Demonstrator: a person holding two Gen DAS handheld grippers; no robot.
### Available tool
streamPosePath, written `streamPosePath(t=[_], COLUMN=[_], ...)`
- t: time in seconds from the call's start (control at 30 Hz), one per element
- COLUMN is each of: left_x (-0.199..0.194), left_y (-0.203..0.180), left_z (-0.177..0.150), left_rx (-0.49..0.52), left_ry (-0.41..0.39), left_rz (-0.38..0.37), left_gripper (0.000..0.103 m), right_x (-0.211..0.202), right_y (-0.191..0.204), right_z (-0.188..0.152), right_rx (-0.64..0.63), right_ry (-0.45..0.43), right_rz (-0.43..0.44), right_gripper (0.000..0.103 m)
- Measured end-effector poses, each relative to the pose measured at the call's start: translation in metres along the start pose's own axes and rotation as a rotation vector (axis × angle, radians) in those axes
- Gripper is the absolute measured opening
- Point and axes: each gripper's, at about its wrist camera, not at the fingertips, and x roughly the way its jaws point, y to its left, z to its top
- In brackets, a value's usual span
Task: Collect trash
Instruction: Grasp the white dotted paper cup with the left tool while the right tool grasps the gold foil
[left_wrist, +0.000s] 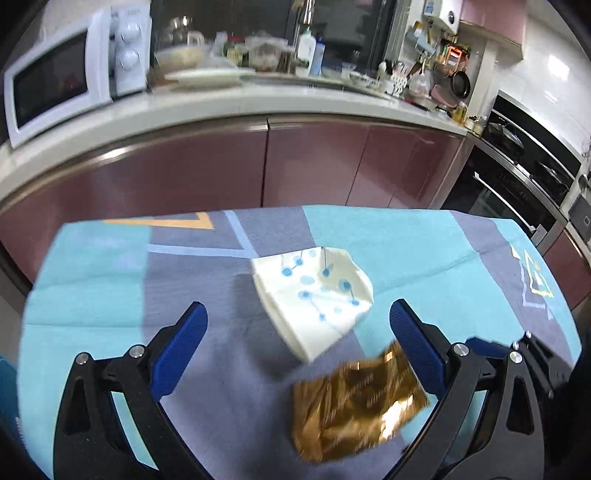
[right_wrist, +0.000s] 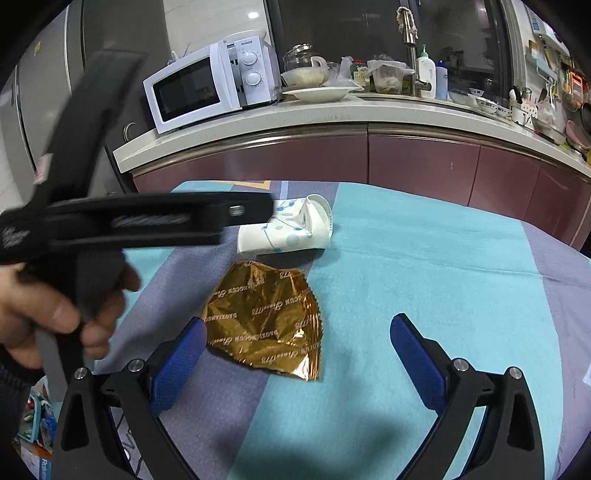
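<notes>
A crushed white paper cup (left_wrist: 317, 295) with blue dots lies on its side on the blue and grey tablecloth (left_wrist: 92, 280). A crumpled gold foil wrapper (left_wrist: 354, 402) lies just in front of it. My left gripper (left_wrist: 295, 317) is open and empty, hovering above both, fingers either side of the cup. In the right wrist view the cup (right_wrist: 288, 230) sits behind the wrapper (right_wrist: 266, 317). My right gripper (right_wrist: 297, 332) is open and empty, its left finger beside the wrapper's left edge. The left tool (right_wrist: 147, 218), held by a hand, reaches over the cup.
A kitchen counter (right_wrist: 332, 110) runs behind the table with a white microwave (right_wrist: 210, 85), bowls, jars and bottles. Maroon cabinet doors (left_wrist: 314, 162) stand below it. A built-in oven (left_wrist: 524, 173) is at the right. Packaging lies on the floor at the lower left (right_wrist: 37, 424).
</notes>
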Motion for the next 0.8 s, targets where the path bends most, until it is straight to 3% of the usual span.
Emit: streamPosePath(t=[0.1, 0.6, 0.67, 0.73, 0.8], left_x=[0.026, 0.079, 0.079, 0.082, 0.082], left_y=[0.0, -0.017, -0.018, -0.019, -0.016], left_z=[0.009, 0.026, 0.025, 0.026, 0.023], left_rx=[-0.016, -0.008, -0.01, -0.011, -0.027], left_ry=[0.045, 0.093, 0.096, 0.095, 0.098], left_rz=[-0.004, -0.005, -0.007, -0.004, -0.016], left_gripper=[0.097, 0.097, 0.096, 0.087, 0.087], right_x=[0.006, 0.033, 0.037, 0.039, 0.043], right_y=[-0.003, -0.002, 0.0, 0.001, 0.004], right_z=[0.004, 0.013, 0.014, 0.016, 0.017], right_rx=[0.017, 0.046, 0.042, 0.037, 0.032], right_ry=[0.009, 0.06, 0.069, 0.08, 0.094], right_rz=[0.032, 0.11, 0.118, 0.119, 0.116], right_gripper=[0.096, 0.096, 0.096, 0.096, 0.096])
